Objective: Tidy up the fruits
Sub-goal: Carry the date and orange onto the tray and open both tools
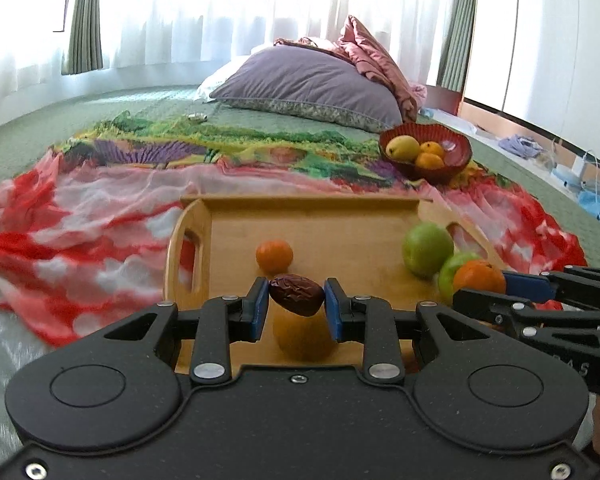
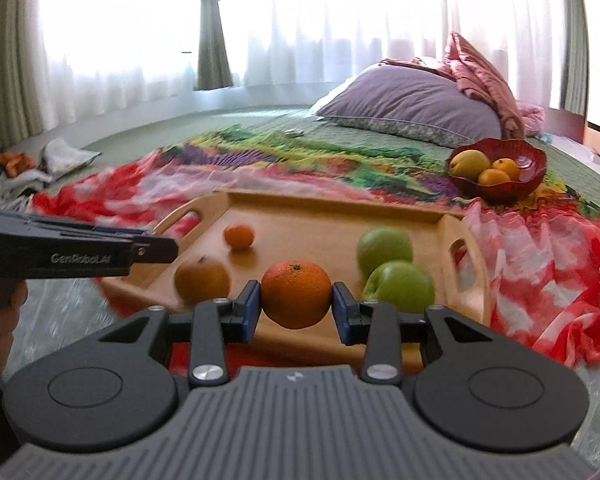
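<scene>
My left gripper is shut on a dark brown date, held above the near part of the wooden tray. My right gripper is shut on an orange over the tray's near edge; that orange also shows in the left wrist view. On the tray lie a small tangerine, two green apples and a yellow-brown pear-like fruit. A red bowl beyond the tray holds a yellow fruit and two tangerines.
The tray sits on a red, white and multicoloured cloth spread over a green bed cover. A purple pillow and pink bedding lie behind the bowl. Clothes lie at the far left. Cables and small items are at the right.
</scene>
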Motion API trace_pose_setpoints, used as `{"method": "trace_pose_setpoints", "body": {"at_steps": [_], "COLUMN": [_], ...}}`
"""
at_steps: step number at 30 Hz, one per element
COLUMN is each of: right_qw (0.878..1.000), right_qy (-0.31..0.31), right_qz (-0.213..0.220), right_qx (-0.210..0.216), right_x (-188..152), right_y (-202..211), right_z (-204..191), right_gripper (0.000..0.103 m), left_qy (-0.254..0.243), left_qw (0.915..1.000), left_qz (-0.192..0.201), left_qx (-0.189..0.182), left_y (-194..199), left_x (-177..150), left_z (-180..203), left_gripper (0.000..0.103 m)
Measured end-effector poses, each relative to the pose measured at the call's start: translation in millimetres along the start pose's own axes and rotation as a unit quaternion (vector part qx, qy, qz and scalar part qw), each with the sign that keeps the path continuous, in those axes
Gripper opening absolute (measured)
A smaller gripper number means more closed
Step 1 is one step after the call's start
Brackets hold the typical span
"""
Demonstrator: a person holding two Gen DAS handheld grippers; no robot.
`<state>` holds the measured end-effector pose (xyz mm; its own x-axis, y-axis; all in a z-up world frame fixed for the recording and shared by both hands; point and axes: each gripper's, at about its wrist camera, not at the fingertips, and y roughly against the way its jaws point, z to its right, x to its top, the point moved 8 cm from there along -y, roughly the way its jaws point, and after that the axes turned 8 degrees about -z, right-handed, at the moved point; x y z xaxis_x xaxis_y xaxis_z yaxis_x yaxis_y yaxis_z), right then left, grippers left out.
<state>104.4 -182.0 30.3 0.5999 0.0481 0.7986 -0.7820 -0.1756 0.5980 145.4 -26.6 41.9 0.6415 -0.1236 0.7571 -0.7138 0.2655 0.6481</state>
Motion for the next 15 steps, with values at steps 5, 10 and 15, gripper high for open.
{"method": "trace_pose_setpoints", "body": {"at_steps": [5,10,15], "right_qw": [1.0,0.998,0.998], "right_qy": [-0.022,-0.054,-0.056], "right_qz": [0.001,-0.005,-0.018], "right_qx": [-0.011,-0.017,-0.034], "right_x": [22,41,57], "right_y": [-11,-27,-47], "right_z": [16,33,46], "right_gripper": [0.042,0.042,0.042], "left_qy": [0.021,0.041,0.04], "left_qw": [0.9997,0.9984,0.9975], "left_qz": [-0.015,-0.039,-0.051], "left_qx": [-0.001,0.009,0.028], "left_y": [-21,-49,-73], "left_x": [21,36,53], "left_z": [-6,-19,-27], "left_gripper": [0.028,0.028,0.028]}}
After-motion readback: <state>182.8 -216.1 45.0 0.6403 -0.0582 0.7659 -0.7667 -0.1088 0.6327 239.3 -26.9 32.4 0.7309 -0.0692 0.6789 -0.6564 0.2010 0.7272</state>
